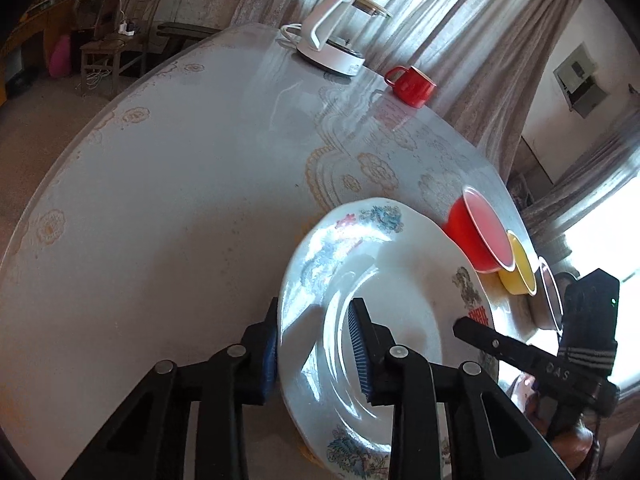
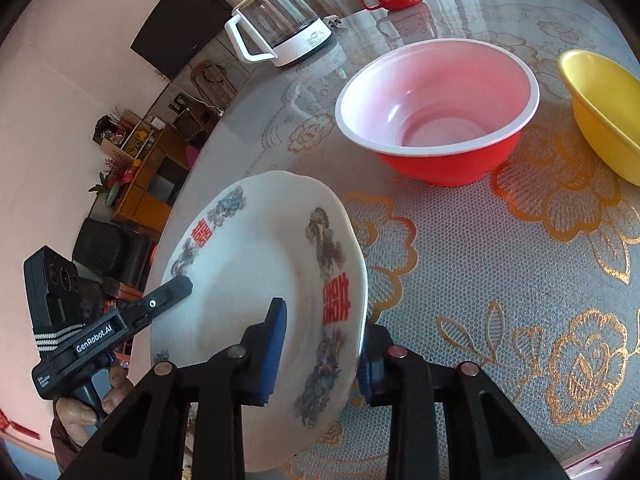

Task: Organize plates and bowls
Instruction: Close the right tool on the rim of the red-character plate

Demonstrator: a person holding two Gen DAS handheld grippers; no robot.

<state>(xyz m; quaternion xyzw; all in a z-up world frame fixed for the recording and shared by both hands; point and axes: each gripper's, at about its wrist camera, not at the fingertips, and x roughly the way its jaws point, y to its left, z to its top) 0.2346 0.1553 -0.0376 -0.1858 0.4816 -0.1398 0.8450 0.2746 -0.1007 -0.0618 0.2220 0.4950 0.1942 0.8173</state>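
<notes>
Plate [image 2: 256,280] is being pinched at opposite rims; left hand-held gripper [image 1: 316,352] and right hand-held gripper [image 2: 324,354] are both clamping it.

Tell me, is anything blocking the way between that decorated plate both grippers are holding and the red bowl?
Nothing visible does. The plate is clamped at opposite rims by the left gripper and right gripper; only bare tablecloth lies between it and the red bowl.

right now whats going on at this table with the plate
A person is holding a white patterned plate by opposite rims, one hand-held gripper each side: the left hand-held gripper and the right hand-held gripper are both shut on it. A red bowl and yellow bowl sit on the table beyond.
</notes>
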